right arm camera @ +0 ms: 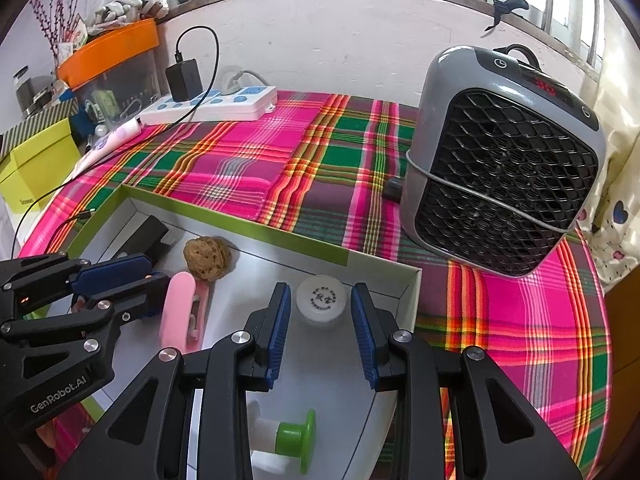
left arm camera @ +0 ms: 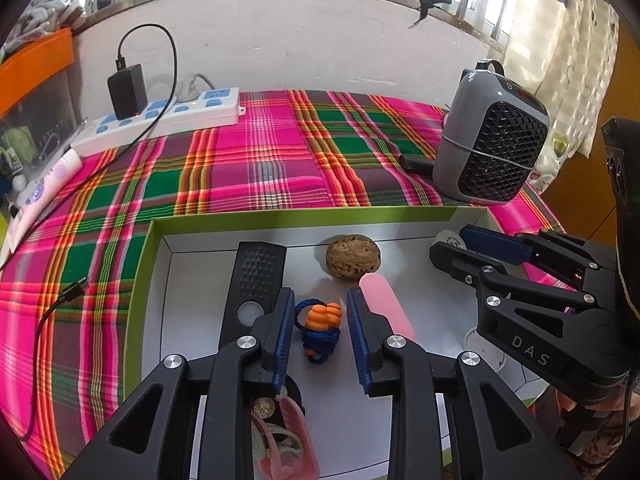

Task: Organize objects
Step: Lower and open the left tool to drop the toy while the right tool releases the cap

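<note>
Left tongs [left arm camera: 320, 320] hanging released over the green-rimmed box [left arm camera: 136, 288], blue pads either side of the orange earplugs [left arm camera: 322, 316] on blue cord, not pressing. Earplugs lying on the box floor near a walnut [left arm camera: 352, 257]. Right tongs [right arm camera: 320, 320] standing parted around a white cap [right arm camera: 321, 299], gaps showing on both sides.

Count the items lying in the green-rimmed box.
At least 6: black remote at left, walnut at the back, orange-and-blue corded earplugs in the middle, pink case beside them, white cap at right, pink clip nearest. Grippers may hide more.
</note>
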